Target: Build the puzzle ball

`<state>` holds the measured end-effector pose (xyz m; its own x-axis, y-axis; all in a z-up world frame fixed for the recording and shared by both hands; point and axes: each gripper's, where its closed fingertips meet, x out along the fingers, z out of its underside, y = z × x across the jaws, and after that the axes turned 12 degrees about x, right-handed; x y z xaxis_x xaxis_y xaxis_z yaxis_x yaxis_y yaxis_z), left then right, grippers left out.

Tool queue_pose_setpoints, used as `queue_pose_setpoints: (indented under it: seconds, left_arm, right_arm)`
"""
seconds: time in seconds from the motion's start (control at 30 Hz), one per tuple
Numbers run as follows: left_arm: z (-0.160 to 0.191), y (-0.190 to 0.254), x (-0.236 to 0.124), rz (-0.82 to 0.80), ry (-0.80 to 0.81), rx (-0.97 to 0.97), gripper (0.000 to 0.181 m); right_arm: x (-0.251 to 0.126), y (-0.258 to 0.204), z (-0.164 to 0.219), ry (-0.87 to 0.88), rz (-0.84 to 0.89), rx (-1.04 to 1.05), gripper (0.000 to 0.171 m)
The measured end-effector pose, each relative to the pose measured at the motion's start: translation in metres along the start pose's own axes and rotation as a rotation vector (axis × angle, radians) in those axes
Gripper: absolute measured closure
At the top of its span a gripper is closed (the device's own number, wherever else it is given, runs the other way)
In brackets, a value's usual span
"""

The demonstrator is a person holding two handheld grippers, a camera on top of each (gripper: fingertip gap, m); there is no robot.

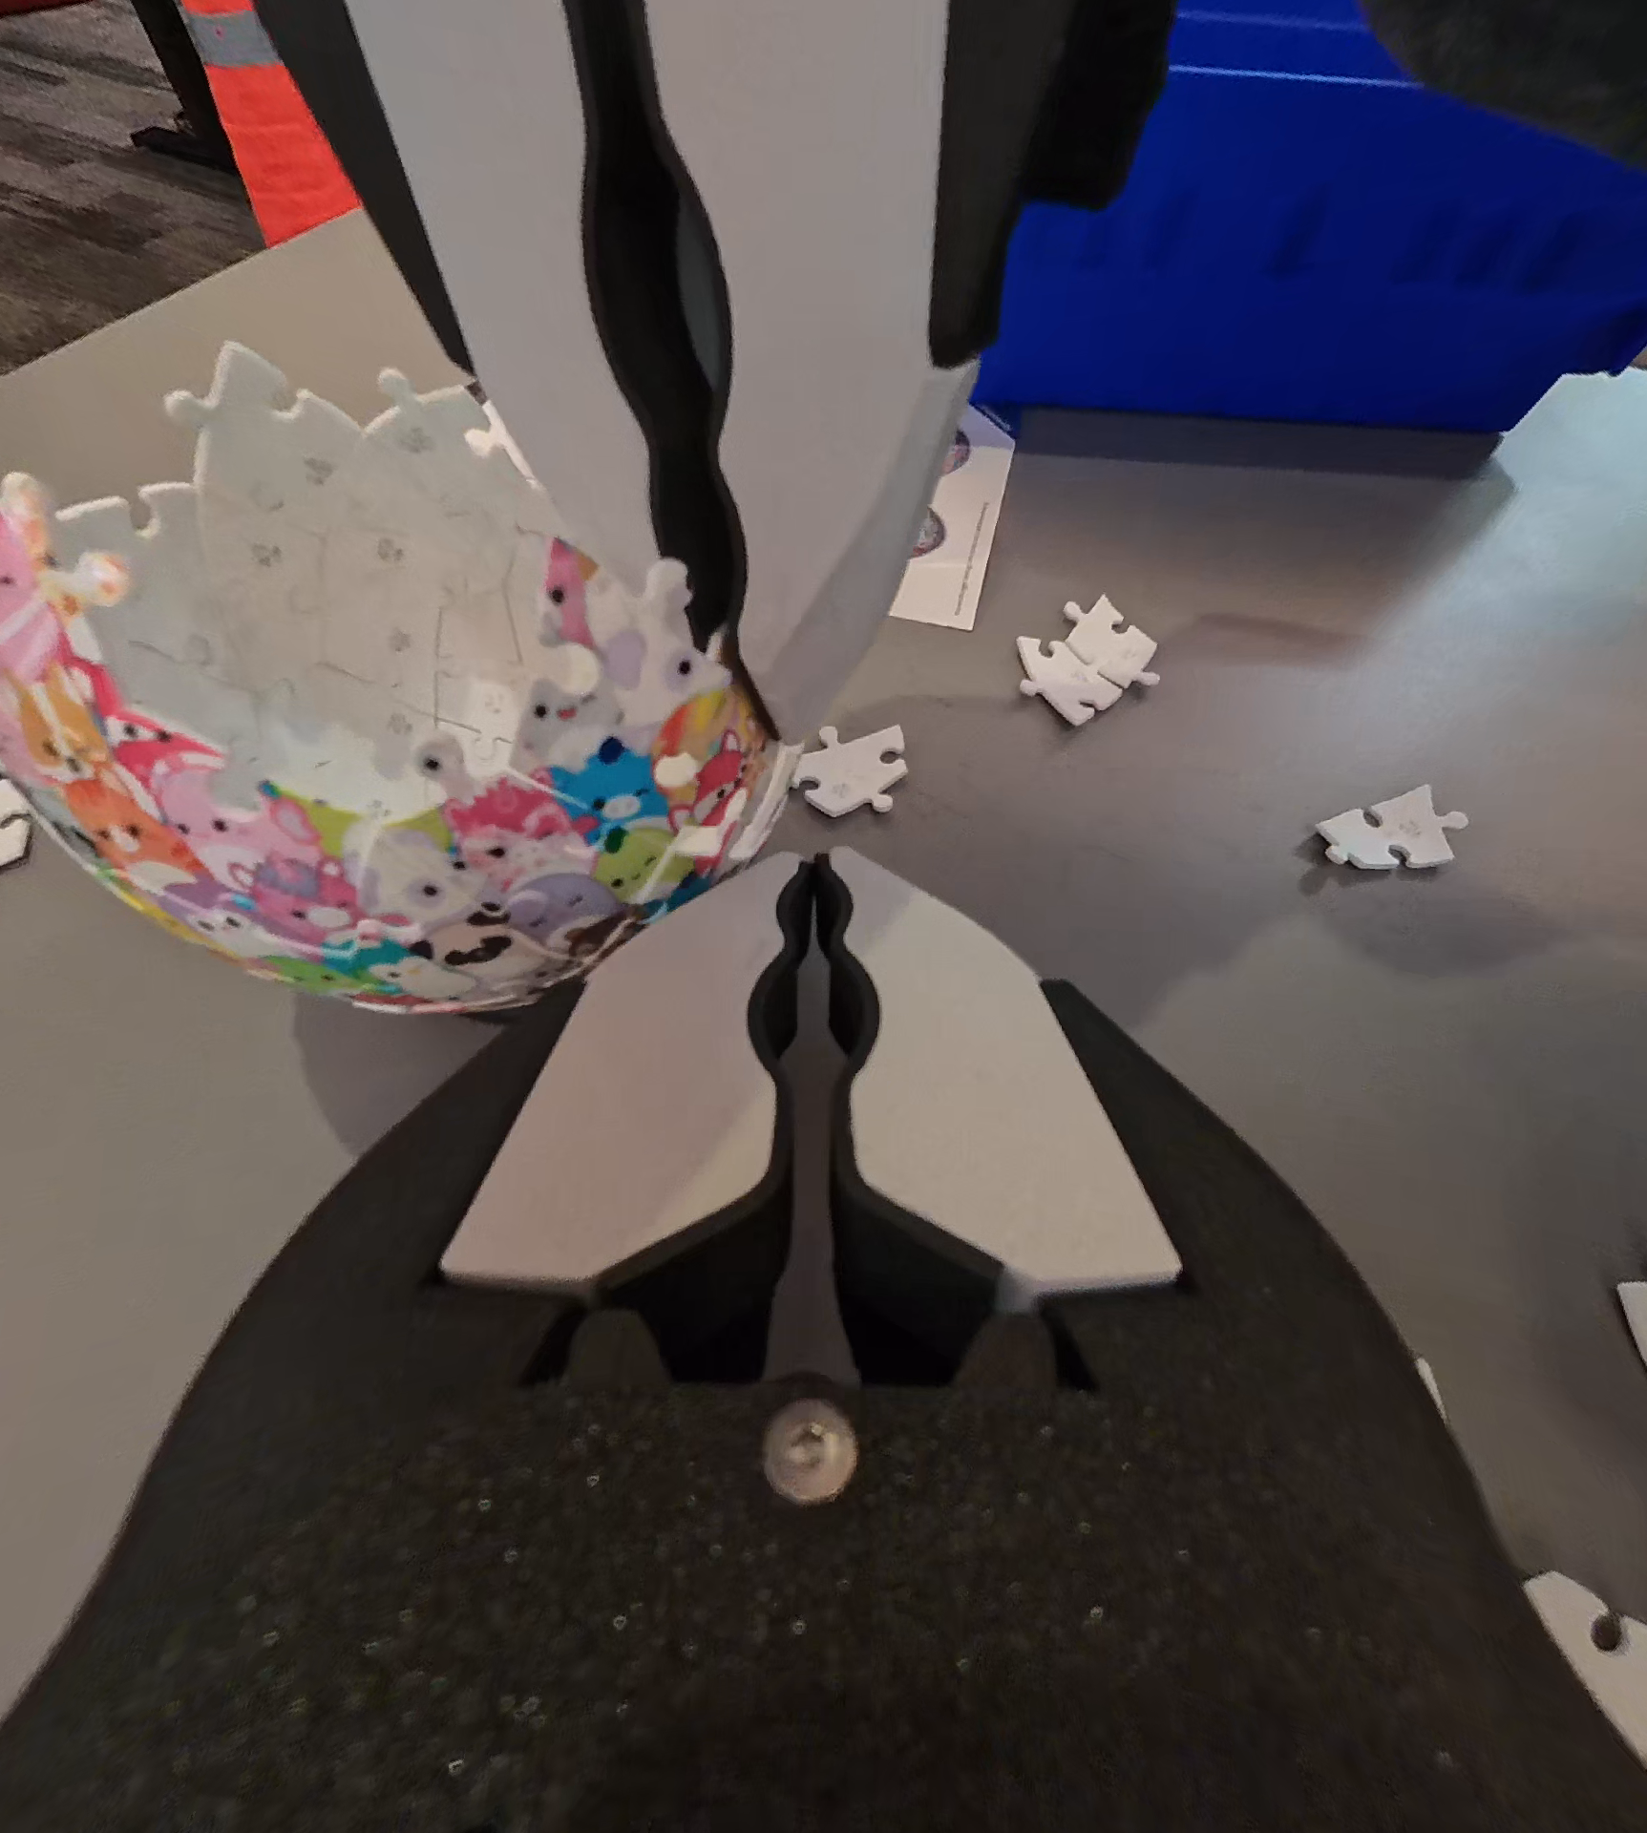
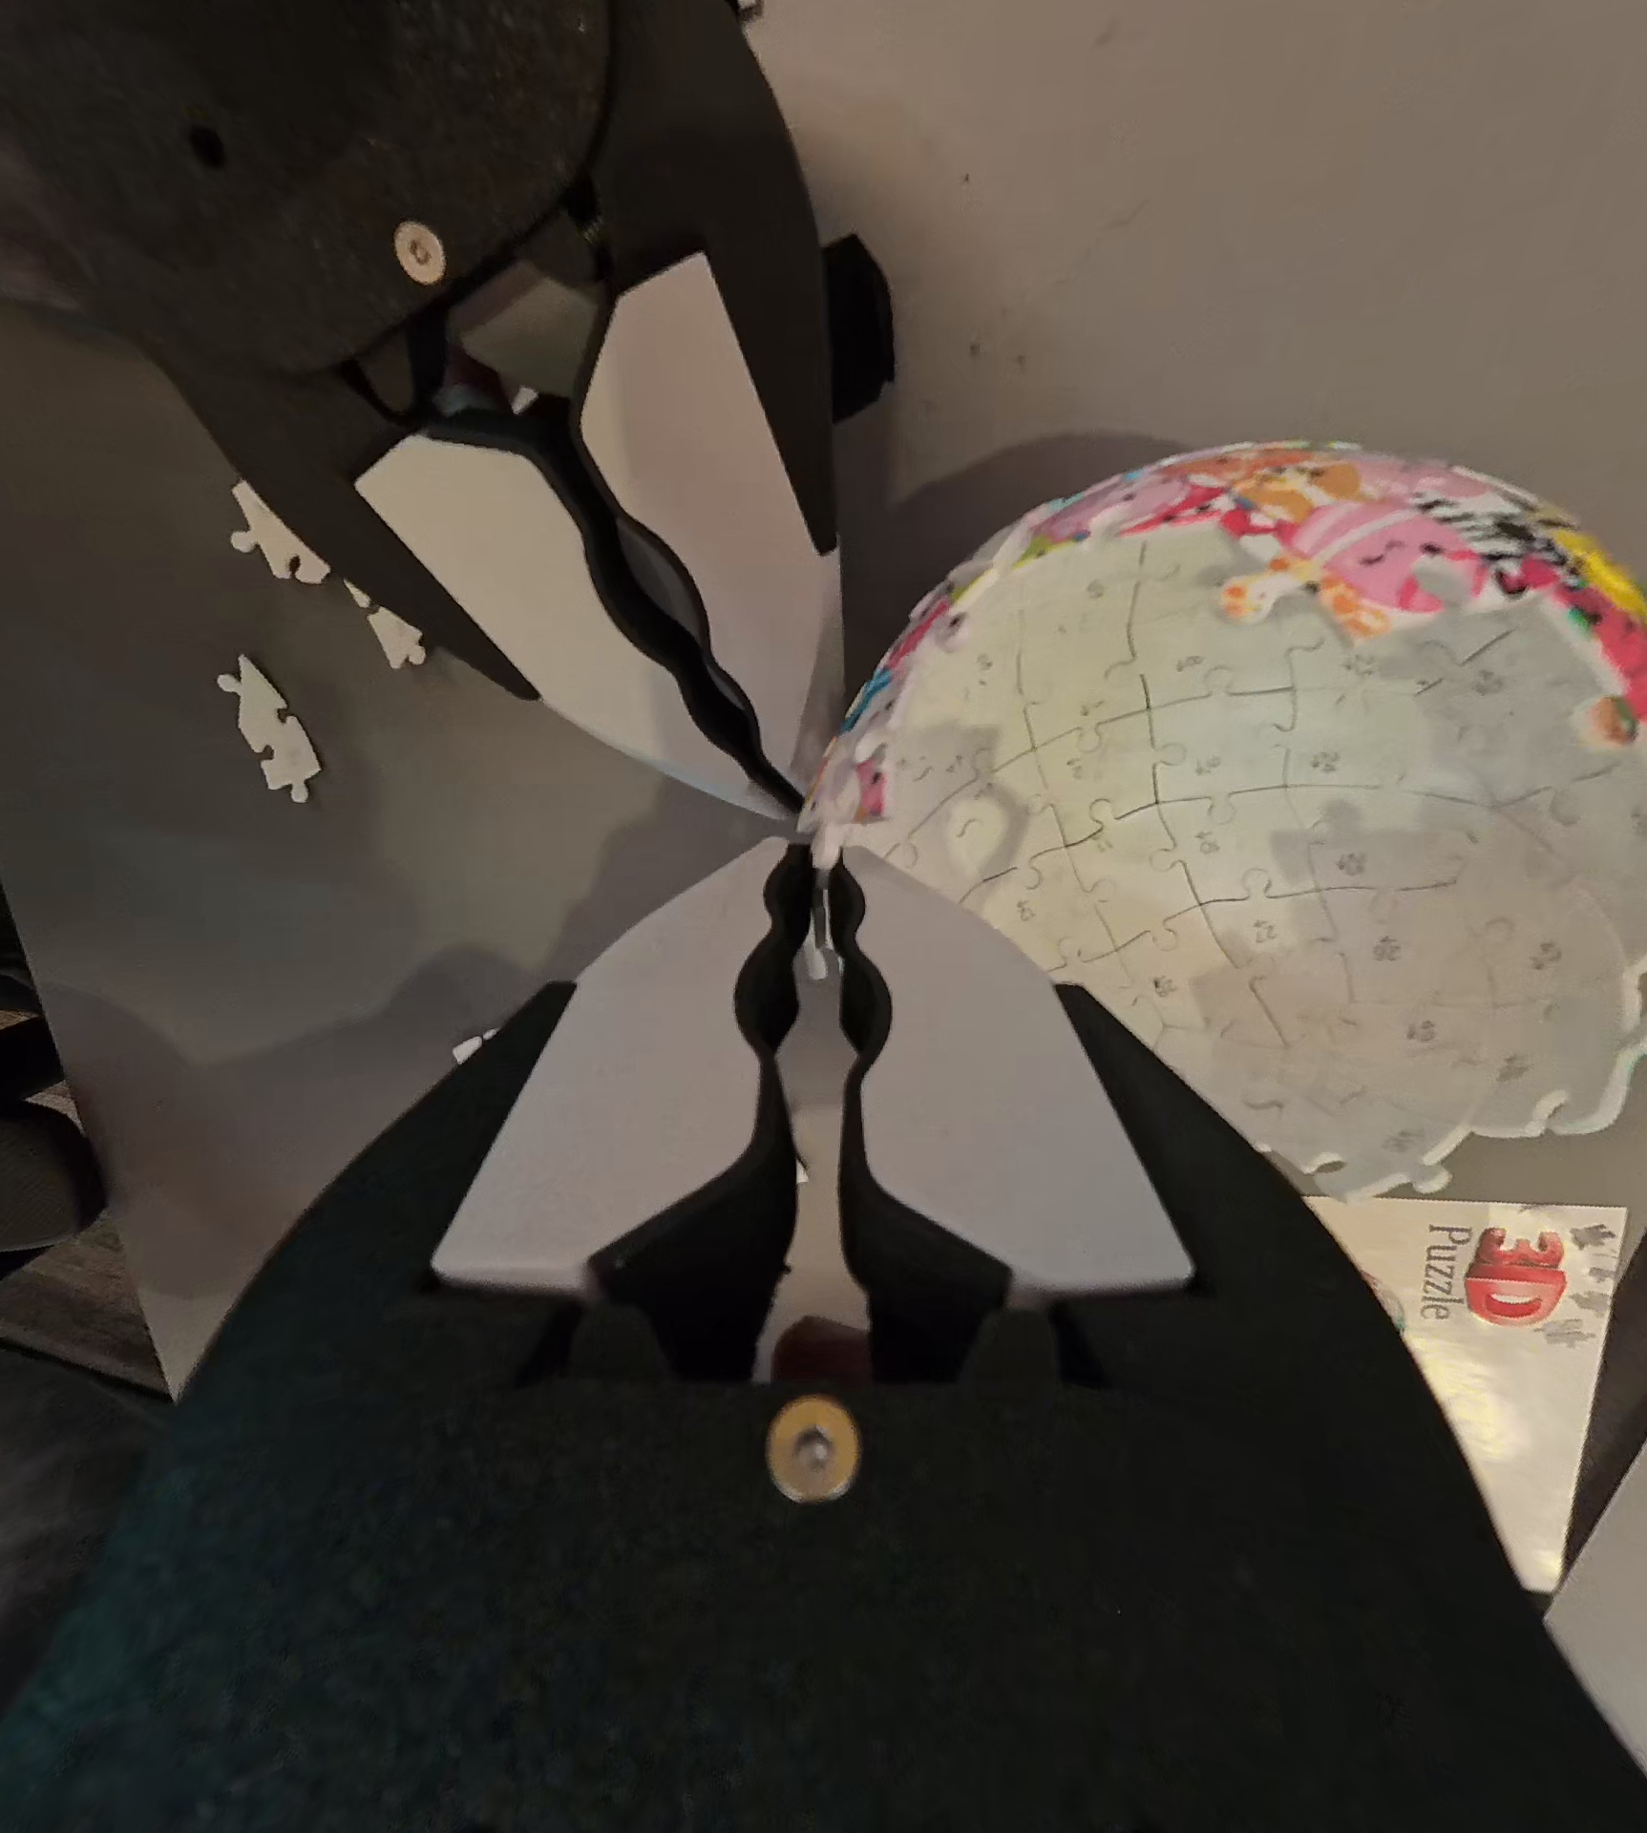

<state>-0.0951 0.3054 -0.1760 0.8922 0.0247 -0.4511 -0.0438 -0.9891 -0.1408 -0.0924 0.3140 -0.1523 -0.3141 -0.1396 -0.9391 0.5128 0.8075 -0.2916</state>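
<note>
In the left wrist view the light, fragile half-built puzzle ball, best gripped at its rim, sat on the tabletop left of the pressed-together, empty left tool; in the right wrist view the right tool pinched a white piece at that rim.

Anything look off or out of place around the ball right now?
Nothing damaged. The puzzle ball is a tilted, unfinished shell, with the right tool pinching its rim. White loose pieces lie scattered face-down on the table.
</note>
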Motion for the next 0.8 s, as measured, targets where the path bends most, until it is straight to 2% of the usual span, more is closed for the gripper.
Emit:
queue_pose_setpoints:
  seconds: [0.8]
  left_arm:
    - [0.0033,-0.0041,-0.0021,0.022,0.007,-0.053,0.181]
  right_arm:
    - [0.0045,-0.0028,-0.0051,0.003,0.013,0.005,0.167]
